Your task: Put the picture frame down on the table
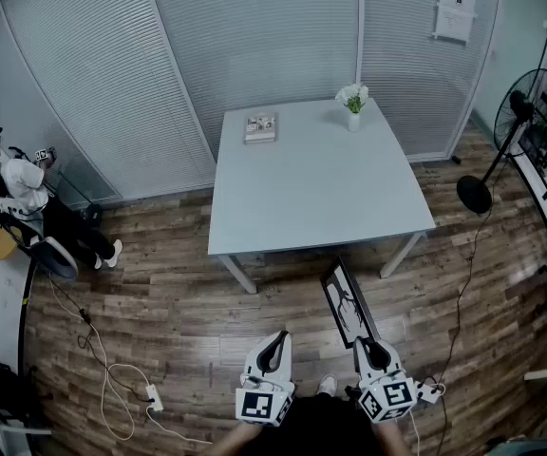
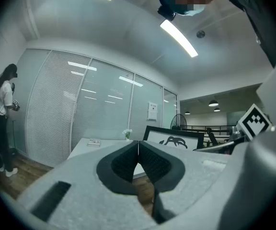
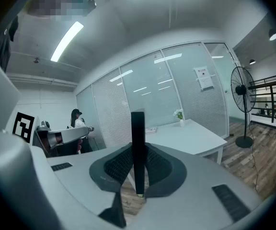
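The grey right gripper (image 1: 365,343) clamps the black-framed picture (image 1: 347,302) above the wooden floor (image 1: 179,321), short of the pale square table (image 1: 321,188). The left gripper (image 1: 275,338) is closed on nothing. Reaching the table and setting the picture down remain.

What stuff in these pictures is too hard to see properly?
- Picture frame: the right gripper view shows only its thin edge, clamped in the right tool; in the left gripper view the left tool covers its bottom.
- Book on the table: too small in the head view to read its cover.
- Sign on the glass wall: print too small in every view.
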A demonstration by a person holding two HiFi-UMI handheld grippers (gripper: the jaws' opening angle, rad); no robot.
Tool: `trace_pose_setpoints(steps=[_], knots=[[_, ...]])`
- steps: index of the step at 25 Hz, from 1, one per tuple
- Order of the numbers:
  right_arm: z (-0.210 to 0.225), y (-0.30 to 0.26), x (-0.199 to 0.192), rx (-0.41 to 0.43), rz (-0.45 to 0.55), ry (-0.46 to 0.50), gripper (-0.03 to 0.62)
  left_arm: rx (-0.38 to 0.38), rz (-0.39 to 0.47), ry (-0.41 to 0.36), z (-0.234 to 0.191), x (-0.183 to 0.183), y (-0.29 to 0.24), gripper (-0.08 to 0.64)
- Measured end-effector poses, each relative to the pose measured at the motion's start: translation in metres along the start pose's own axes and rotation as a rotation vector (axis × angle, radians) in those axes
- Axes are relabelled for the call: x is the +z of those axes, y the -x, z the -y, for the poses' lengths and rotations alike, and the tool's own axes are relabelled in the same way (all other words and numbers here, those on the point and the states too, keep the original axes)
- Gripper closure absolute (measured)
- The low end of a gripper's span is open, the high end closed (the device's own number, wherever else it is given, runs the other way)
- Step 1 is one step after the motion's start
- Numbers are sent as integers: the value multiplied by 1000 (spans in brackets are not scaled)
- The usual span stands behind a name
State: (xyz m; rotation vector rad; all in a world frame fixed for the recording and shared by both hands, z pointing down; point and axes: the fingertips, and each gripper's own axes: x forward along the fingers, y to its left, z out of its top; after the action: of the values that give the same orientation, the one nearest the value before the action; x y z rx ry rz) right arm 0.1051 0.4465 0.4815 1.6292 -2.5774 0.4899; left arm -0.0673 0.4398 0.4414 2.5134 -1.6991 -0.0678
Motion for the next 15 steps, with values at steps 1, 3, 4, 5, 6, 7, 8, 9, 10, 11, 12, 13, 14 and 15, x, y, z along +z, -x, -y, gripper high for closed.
trace_pose_setpoints(steps=[1, 3, 4, 5, 6, 7, 8, 9, 10, 11, 12, 13, 14, 15], knots=[[1, 2, -1, 0, -3, 1, 518, -1, -1, 0, 2, -1, 1, 541], [1, 5, -3, -1, -6, 4, 520, -4, -2, 0, 5, -2, 3, 541], [1, 6, -3, -1, -5, 5, 520, -5, -2, 0, 6, -2, 3, 541], [2, 6, -2, 0, -4, 5, 520, -6, -1, 0, 7, -3, 3, 541], [2, 6, -2, -1, -2, 5, 520, -7, -1, 0, 7, -3, 3, 541], [2, 7, -1, -2, 0, 4, 520, -6, -3, 0, 8, -3, 3, 541], [3, 7, 0, -4, 2, 0, 520, -6, -5, -1, 9, -3, 2, 541], [4, 8, 1, -6, 3, -7, 520, -7, -7, -1, 10, -4, 1, 541], [5, 8, 2, -7, 4, -13, 520, -7, -9, -2, 11, -4, 0, 541], [6, 9, 2, -9, 4, -17, 520, -7, -11, -2, 12, -4, 0, 541], [7, 9, 2, -10, 4, -19, 520, -7, -11, -4, 13, -4, 0, 541], [8, 11, 1, -9, 3, -21, 520, -6, -11, -5, 14, -5, 1, 541], [9, 12, 1, -7, 4, -21, 520, -4, -9, -6, 16, -5, 1, 541], [10, 13, 1, -4, 4, -21, 520, -3, -7, -7, 17, -5, 1, 541]])
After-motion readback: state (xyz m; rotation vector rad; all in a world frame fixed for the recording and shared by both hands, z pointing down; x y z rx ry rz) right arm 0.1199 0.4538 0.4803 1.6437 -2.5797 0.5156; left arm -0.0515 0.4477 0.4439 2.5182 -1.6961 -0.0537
